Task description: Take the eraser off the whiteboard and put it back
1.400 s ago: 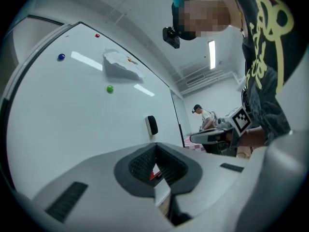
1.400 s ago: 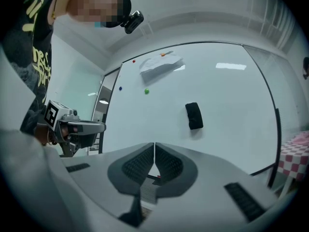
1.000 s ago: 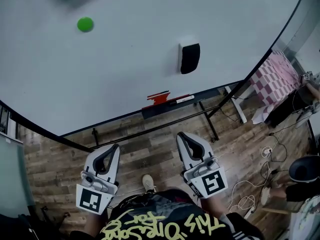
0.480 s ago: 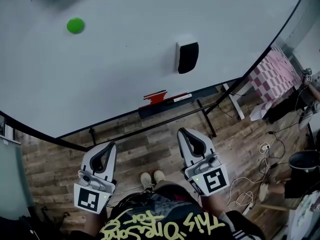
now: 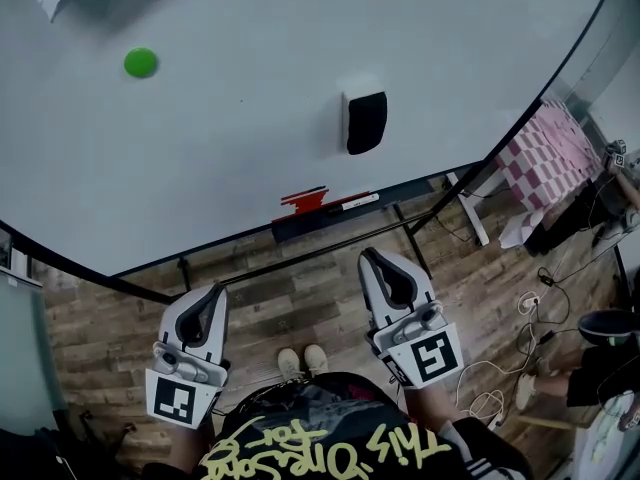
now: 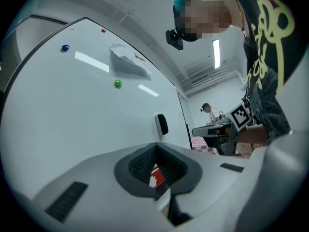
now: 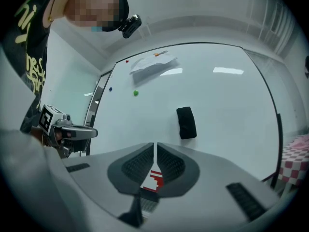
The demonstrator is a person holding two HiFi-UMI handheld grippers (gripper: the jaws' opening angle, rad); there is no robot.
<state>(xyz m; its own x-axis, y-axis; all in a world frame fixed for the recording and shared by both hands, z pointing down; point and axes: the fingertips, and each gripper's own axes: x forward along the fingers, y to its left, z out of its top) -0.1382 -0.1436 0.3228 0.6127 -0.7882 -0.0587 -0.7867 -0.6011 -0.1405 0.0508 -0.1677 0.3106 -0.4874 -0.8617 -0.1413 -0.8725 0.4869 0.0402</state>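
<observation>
Two grippers hung low over the wood floor (image 5: 300,298) in the head view, both short of the whiteboard (image 5: 230,148). The eraser (image 5: 365,121) sat on the board's face above the tray (image 5: 330,218), well apart from both tools. It lay ahead of and above the right gripper (image 5: 383,273), almost in line with it, and well off to the right of the left gripper (image 5: 208,303), so the right hand looked the nearer one. Its long axis ran up and down the board. It was a dark, rounded block with a pale edge along its left side.

In the left gripper view the fingers (image 6: 140,163) were pressed together with nothing between them. The eraser (image 6: 161,123) showed small, upright and to the right of the line they pointed along. A green magnet (image 6: 118,84) and a sheet of paper (image 6: 128,64) sat higher on the board.

In the right gripper view the fingers (image 7: 137,166) were likewise clenched on nothing, with only a thin slit between the pads. The eraser (image 7: 186,122) stood just above them and slightly right, black and soft-looking, its length running upward. The fingers would probably have to open before reaching it, and to span its narrow width rather than its length.
</observation>
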